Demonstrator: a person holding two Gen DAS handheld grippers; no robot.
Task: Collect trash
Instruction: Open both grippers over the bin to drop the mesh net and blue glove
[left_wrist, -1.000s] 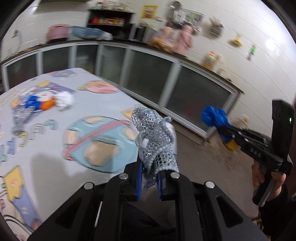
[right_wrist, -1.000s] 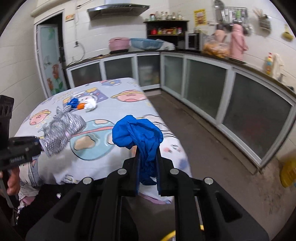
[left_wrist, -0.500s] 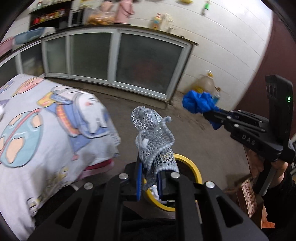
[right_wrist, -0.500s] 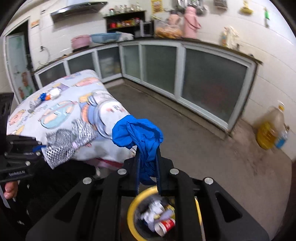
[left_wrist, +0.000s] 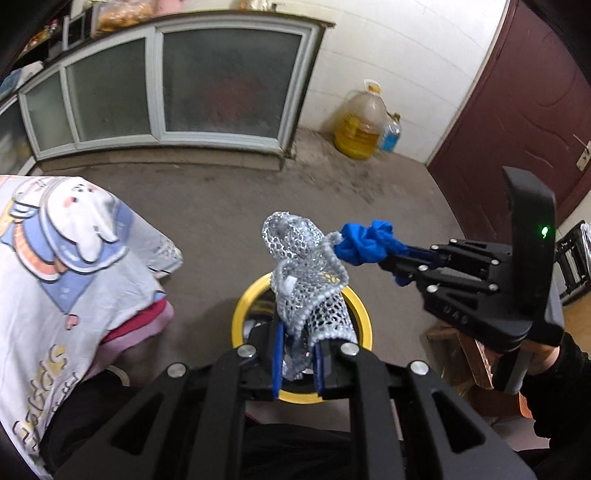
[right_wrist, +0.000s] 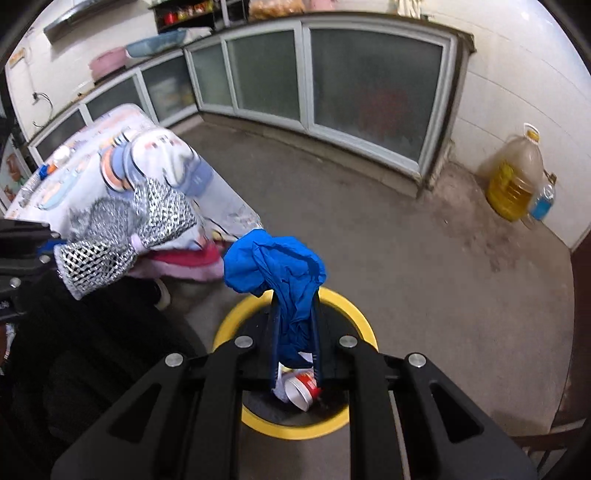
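Note:
My left gripper is shut on a silver mesh wrapper and holds it above a yellow-rimmed trash bin on the floor. My right gripper is shut on a crumpled blue glove over the same bin. In the left wrist view the blue glove touches the tip of the mesh wrapper. The mesh wrapper also shows at the left of the right wrist view. The bin holds a red and white cup and paper scraps.
A table with a cartoon cloth stands to the left; small items lie at its far end. Glass-fronted cabinets line the wall. An oil jug and a blue bottle stand by a dark red door.
Both grippers have swung from over the table to down over the bin. The two held items have come together until they touch.

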